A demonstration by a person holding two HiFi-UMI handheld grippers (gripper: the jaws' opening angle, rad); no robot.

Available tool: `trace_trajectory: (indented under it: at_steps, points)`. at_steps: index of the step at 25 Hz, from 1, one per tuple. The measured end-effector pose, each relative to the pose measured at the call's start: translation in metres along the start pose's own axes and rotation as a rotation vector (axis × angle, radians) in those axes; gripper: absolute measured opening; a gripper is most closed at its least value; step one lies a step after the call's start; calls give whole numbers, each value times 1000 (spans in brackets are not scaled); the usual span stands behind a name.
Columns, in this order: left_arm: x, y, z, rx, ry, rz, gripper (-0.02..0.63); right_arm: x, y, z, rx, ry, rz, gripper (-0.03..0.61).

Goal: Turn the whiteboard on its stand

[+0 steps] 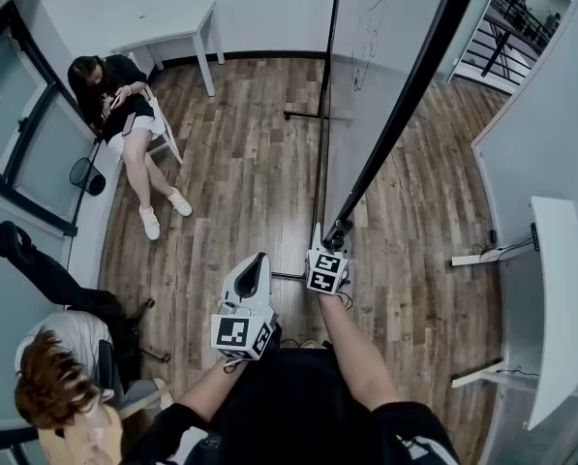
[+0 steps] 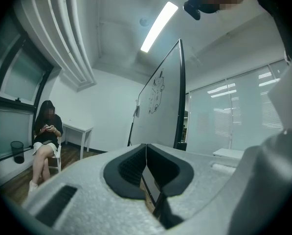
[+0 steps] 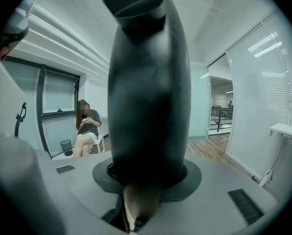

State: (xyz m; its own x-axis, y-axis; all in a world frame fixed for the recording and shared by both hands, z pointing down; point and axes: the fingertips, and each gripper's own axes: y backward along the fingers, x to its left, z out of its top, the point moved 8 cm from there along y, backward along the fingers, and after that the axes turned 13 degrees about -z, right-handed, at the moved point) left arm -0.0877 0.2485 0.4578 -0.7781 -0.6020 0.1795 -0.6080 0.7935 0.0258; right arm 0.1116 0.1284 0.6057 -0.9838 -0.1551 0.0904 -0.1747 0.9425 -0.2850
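The whiteboard [image 1: 366,76] stands nearly edge-on to me in the head view, its black frame edge [image 1: 405,105] running down to my right gripper [image 1: 337,232]. That gripper is shut on the frame's lower end, which fills the right gripper view as a thick black rounded bar [image 3: 148,82]. The black stand pole [image 1: 320,143] rises just left of the board. My left gripper [image 1: 258,260] hangs lower left of the right one, apart from the board, its jaws shut on nothing. In the left gripper view the board [image 2: 158,102] with small drawings rises ahead of the shut jaws [image 2: 146,153].
A person sits on a white chair [image 1: 163,129] at the left, by a white table [image 1: 172,32] against the back wall. Another person [image 1: 56,381] sits at the lower left. A white desk [image 1: 558,298] lines the right wall. Wooden floor lies around the stand's feet [image 1: 303,116].
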Motion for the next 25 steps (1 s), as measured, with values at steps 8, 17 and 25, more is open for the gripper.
trace_trajectory:
  at_steps: [8, 17, 25]
  points:
    - [-9, 12, 1, -4, -3, 6, 18, -2, 12, 0, -1, 1, -2, 127]
    - [-10, 12, 1, 2, 7, -3, 18, -5, 34, 1, -22, 5, -3, 127]
    - [-10, 8, 5, 3, 8, -13, 18, -7, 50, -3, 12, 1, 45, 133]
